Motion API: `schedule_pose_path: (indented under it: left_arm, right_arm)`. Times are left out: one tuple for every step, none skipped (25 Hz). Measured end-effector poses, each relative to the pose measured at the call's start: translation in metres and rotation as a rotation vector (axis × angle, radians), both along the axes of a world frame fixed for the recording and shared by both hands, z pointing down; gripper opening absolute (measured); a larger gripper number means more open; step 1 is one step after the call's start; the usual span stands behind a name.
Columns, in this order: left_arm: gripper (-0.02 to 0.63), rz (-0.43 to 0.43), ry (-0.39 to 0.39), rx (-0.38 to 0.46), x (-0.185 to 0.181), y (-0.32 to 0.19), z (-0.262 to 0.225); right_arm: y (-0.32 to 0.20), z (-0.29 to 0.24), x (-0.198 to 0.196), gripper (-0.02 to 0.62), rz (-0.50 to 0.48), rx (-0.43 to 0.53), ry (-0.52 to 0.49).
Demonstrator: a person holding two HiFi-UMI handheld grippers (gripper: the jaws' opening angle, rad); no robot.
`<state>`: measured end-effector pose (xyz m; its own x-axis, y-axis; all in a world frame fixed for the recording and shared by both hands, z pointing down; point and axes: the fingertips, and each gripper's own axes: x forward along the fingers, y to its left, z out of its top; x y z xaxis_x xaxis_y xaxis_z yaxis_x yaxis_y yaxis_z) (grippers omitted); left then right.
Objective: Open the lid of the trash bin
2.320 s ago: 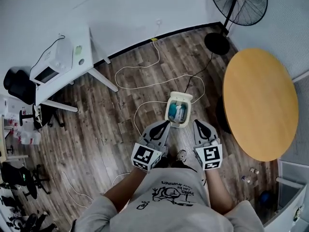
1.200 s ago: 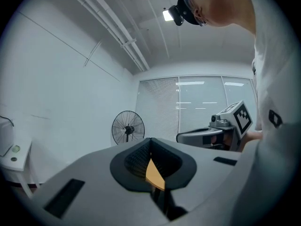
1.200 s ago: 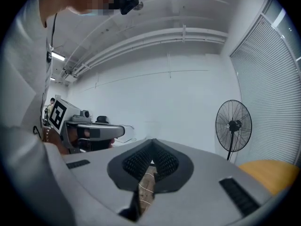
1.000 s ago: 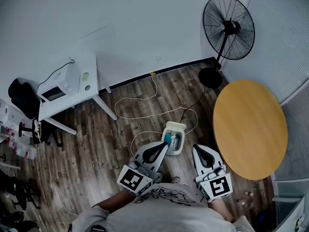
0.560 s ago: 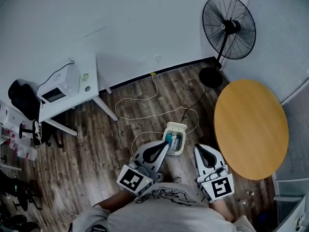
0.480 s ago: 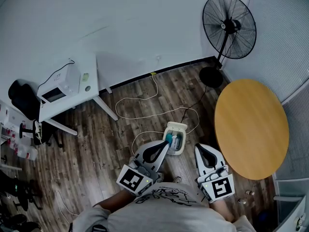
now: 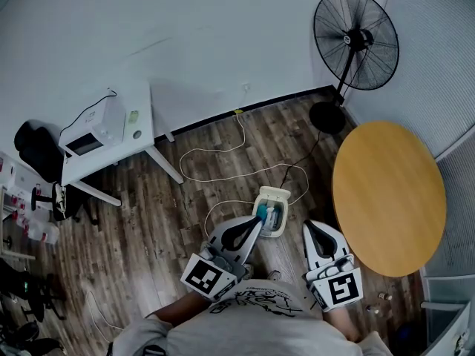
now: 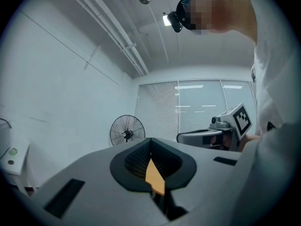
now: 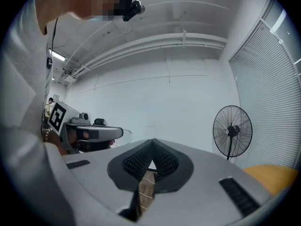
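Well, the little cream plastic trash bin [image 7: 270, 213] looks open (lid [image 7: 274, 193] back), so keep the closed, empty left claw [image 7: 257, 223] and right claw [image 7: 309, 227] off it.

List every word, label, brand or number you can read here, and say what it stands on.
The shirt print: lettering there, too small and warped to read.
Cubes of the left gripper and right gripper: black-and-white square markers, no words.
Nothing else carries readable text.
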<state>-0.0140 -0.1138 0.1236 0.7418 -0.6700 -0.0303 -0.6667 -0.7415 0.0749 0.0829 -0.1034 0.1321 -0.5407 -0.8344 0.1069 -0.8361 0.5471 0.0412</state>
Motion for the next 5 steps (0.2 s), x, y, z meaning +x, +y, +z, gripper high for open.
schedule_pose_path:
  left_arm:
    - [0.015,0.000,0.000,-0.002,0.0001,-0.0001,0.0007]
    - [0.015,0.000,0.002,-0.005,0.0001,0.0000,0.0014]
    - [0.015,-0.001,0.004,-0.008,-0.0001,0.0003,0.0018]
    - [0.015,-0.002,0.007,-0.010,-0.0003,0.0007,0.0022]
    - [0.015,-0.003,0.010,-0.012,-0.0005,0.0012,0.0025]
  right_arm:
    - [-0.0002,0.0002,0.0004,0.005,0.001,-0.001,0.000]
    - [0.0000,0.0004,0.0007,0.005,0.001,-0.001,0.001]
    - [0.0004,0.0005,0.0010,0.005,0.001,-0.001,0.001]
    - [0.0009,0.0007,0.0012,0.005,0.002,-0.002,0.001]
    - [0.0014,0.0008,0.0015,0.005,0.002,-0.002,0.001]
